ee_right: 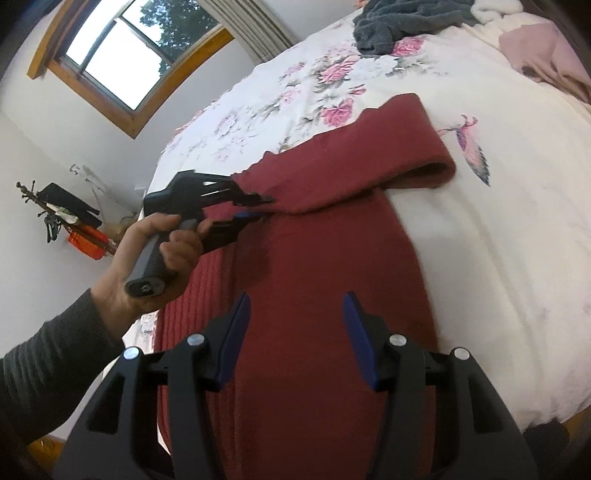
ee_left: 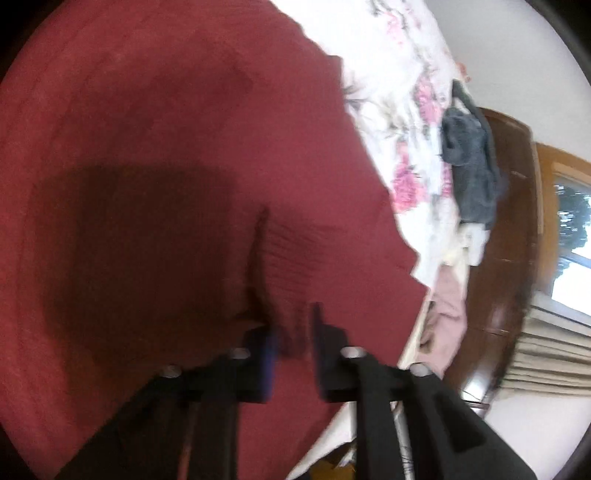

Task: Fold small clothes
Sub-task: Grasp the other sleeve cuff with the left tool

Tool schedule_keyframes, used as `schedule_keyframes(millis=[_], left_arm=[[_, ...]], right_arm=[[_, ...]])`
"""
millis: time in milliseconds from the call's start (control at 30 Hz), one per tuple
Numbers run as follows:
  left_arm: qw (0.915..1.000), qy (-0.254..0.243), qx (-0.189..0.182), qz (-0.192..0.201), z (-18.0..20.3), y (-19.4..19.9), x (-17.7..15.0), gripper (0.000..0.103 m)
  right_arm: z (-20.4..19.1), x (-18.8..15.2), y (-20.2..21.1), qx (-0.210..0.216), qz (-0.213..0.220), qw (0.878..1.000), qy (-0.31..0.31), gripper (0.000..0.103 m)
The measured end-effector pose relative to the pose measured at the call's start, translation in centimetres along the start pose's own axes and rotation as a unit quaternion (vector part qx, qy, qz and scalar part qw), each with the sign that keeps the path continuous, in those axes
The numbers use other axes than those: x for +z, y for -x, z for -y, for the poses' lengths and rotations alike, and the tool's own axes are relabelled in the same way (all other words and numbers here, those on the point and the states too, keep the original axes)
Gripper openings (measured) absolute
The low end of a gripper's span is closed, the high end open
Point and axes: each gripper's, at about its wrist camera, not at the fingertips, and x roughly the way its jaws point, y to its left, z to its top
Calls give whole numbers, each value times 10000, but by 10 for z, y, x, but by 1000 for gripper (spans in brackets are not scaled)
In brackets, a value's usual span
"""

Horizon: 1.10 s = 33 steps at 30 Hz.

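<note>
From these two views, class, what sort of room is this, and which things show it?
Most likely a bedroom: a bed with a floral bedspread, clothes such as the red sweater lying on it, and a wood-framed window with a curtain.

One red garment, one grey garment and one pink garment on one bed; two tools, left tool and right tool; one window.

Daylight from the window makes your room bright, and the white bedspread almost glows. Your left wrist view is smeared and fuzzy, with a big dark shadow on the red cloth. Both pictures bend round, with black corners; your right wrist view is sharp.
</note>
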Motion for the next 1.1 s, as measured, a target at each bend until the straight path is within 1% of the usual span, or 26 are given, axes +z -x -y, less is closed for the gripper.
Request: schedule_keyframes(millis=[33, 100, 233, 267, 467, 567, 700, 767, 867, 1033, 1100], left_arm=[[10000, -13, 9, -33, 0, 0, 1, 10], [10000, -87, 18, 25, 3, 4, 1, 8], [9978, -610, -56, 251, 31, 31, -1, 8], [9961, -806, -34, 358, 41, 45, -2, 8], [9862, -1430, -72, 835, 79, 118, 1, 8], [9803, -1667, -58, 1055, 89, 152, 0, 8], [9741, -1861, 14, 1283, 90, 186, -1, 8], [9716, -1926, 132, 1368, 85, 198, 0, 8], [9703, -1902, 299, 1467, 67, 209, 3, 8], [9735, -1592, 490, 1566, 11, 216, 14, 8], [9761, -1353, 582, 1596, -20, 213, 20, 8]], right_arm=[[-2, -1, 1, 2, 3, 10000, 23, 53], [-5, -2, 4, -39, 27, 10000, 85, 53], [-6, 0, 2, -15, 24, 10000, 51, 53], [-7, 0, 1, -15, 19, 10000, 63, 53], [-11, 2, -5, 81, -19, 9999, 57, 53], [-14, 1, -7, 135, -62, 9999, 40, 53], [-12, 1, -10, 149, -110, 9998, 20, 53], [-12, -1, -10, 144, -130, 9998, 17, 53], [-11, -2, -11, 130, -160, 9998, 13, 53], [-9, -4, -14, 83, -240, 9997, -6, 53], [-9, -3, -16, 63, -268, 9996, 2, 53]])
